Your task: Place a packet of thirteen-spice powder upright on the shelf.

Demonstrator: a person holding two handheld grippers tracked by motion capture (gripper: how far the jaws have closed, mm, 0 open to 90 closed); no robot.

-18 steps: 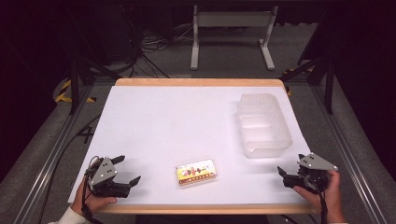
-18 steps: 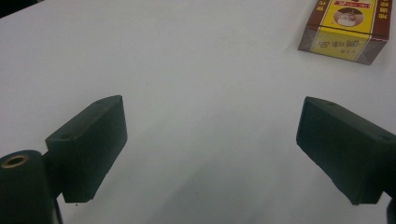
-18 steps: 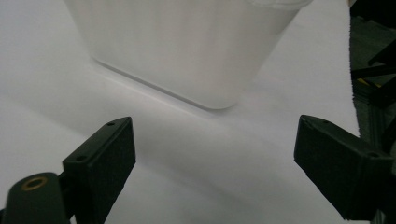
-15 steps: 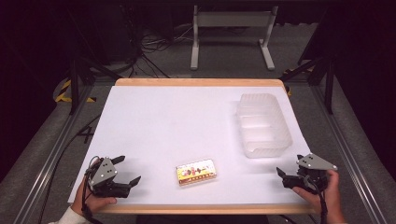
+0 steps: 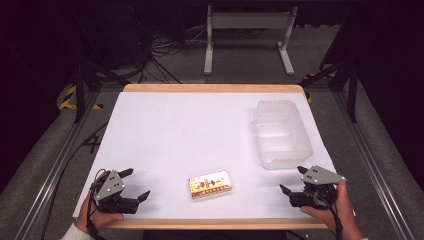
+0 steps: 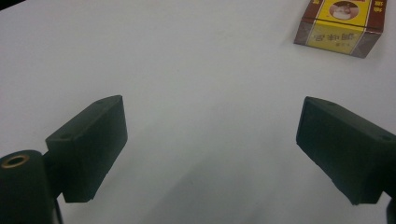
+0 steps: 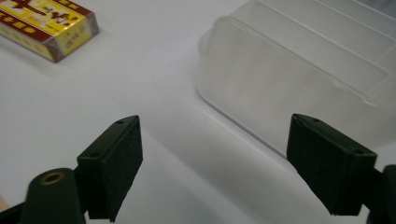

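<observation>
Beyond the open, empty right tool (image 7: pixel 212 163), container wall (image 7: pixel 280 93); beyond the open left tool (image 6: pixel 210 149), box (image 6: pixel 341 25).

Glossy printed cardboard box (image 5: pixel 210 184); frosted translucent plastic tray (image 5: pixel 281 133); matt white tabletop (image 5: pixel 190 135), wooden edge.

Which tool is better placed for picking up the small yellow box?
Probably the left tool: its open jaws point toward the yellow box over bare table. The right tool is open too, beside the clear container.
</observation>
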